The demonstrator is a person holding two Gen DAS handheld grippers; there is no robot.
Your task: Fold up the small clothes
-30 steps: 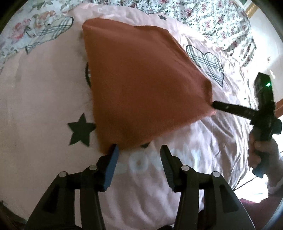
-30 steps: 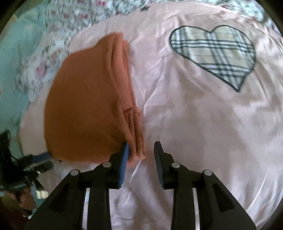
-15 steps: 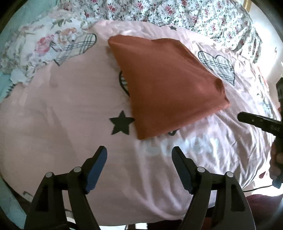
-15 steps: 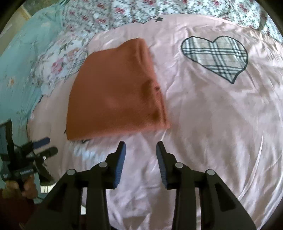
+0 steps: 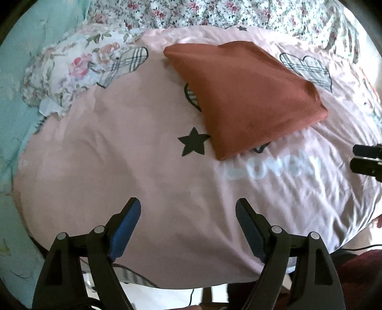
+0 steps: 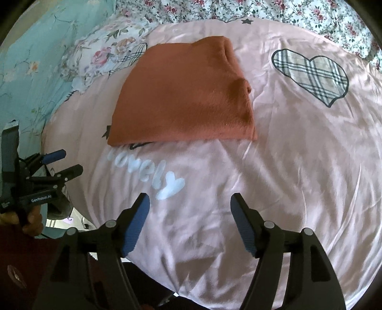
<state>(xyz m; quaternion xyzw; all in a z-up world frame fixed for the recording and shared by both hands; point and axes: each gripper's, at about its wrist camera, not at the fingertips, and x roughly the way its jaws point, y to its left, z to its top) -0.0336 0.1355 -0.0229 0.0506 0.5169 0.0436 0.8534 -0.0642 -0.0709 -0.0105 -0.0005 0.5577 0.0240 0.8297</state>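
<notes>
A rust-orange garment (image 5: 246,95) lies folded into a flat packet on the pink bedcover (image 5: 119,147); it also shows in the right wrist view (image 6: 186,100). My left gripper (image 5: 188,229) is open and empty, held back over the cover's near edge, well short of the garment. My right gripper (image 6: 189,221) is open and empty too, over the pink cover below the garment. The left gripper also shows in the right wrist view (image 6: 62,162), and the right gripper's fingertips (image 5: 365,158) show at the left view's right edge.
The pink cover carries a black star (image 5: 193,144), plaid hearts (image 6: 310,71) and white lettering (image 6: 152,176). Floral bedding (image 5: 238,12) lies behind and a teal sheet (image 6: 28,59) to the left. The bed edge and floor lie just below the grippers.
Both grippers let go of the garment's near corners, opened wide and drew back toward the bed's edge. The folded garment stays lying on the cover.
</notes>
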